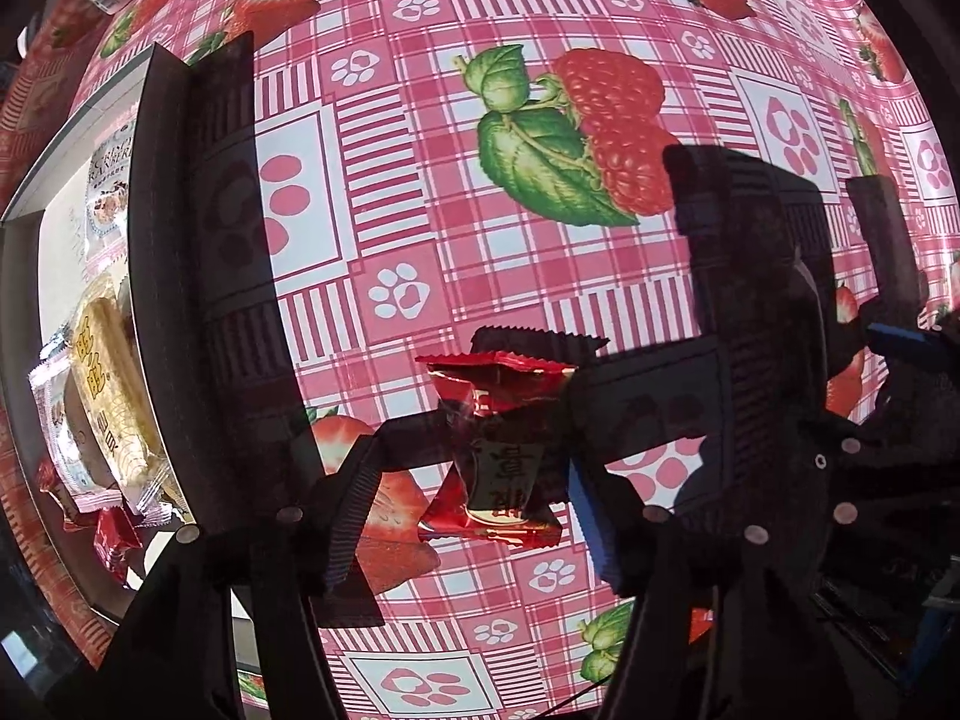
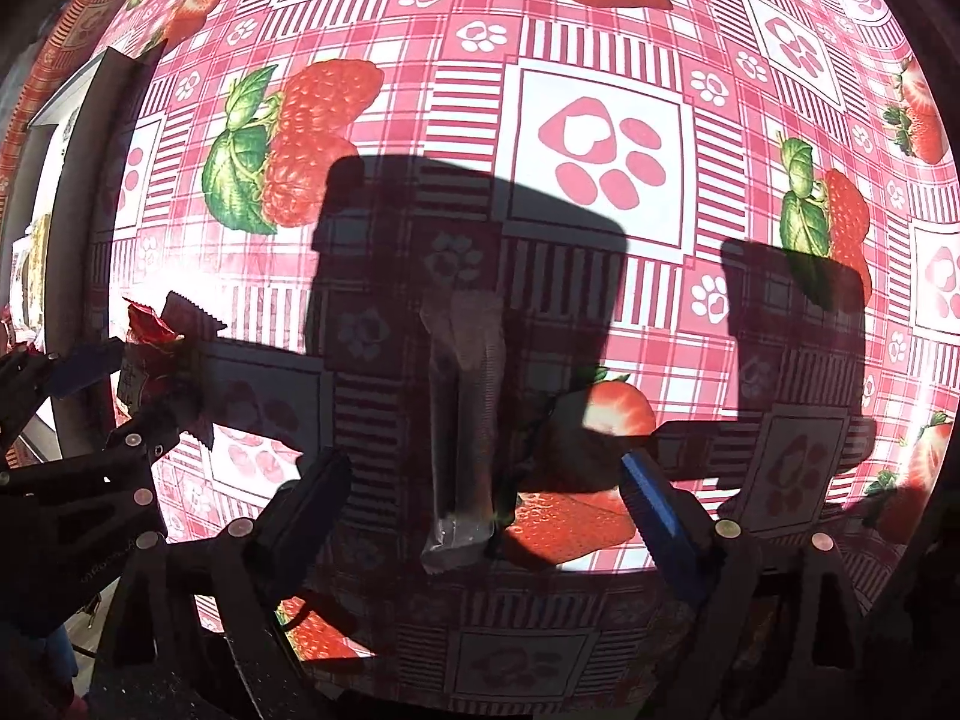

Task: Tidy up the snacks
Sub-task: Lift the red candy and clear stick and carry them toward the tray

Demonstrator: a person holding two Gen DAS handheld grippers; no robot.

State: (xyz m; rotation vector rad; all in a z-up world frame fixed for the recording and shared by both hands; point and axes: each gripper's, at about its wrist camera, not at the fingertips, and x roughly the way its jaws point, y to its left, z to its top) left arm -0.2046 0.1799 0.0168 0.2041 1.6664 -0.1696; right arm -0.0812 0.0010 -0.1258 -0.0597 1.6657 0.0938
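Two grippers over tablecloth point(image 1: 540, 276) | left gripper point(image 1: 474, 516): jaws released, red candy point(image 1: 498, 450) lying between, untouched | right gripper point(image 2: 486, 516): jaws released, silver stick packet point(image 2: 462, 420) lying between | snack box point(image 1: 54, 276) left of candy

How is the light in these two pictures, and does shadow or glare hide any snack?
Left wrist view: hard sunlight, bent fisheye edges; the red candy is half shadowed with glints. Right wrist view: the gripper's dark shadow covers the long packet, so its print is unreadable; the tablecloth is glaring.

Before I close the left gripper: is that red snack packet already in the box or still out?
Out. The red packet lies on the tablecloth between the open left gripper; the box sits aside.
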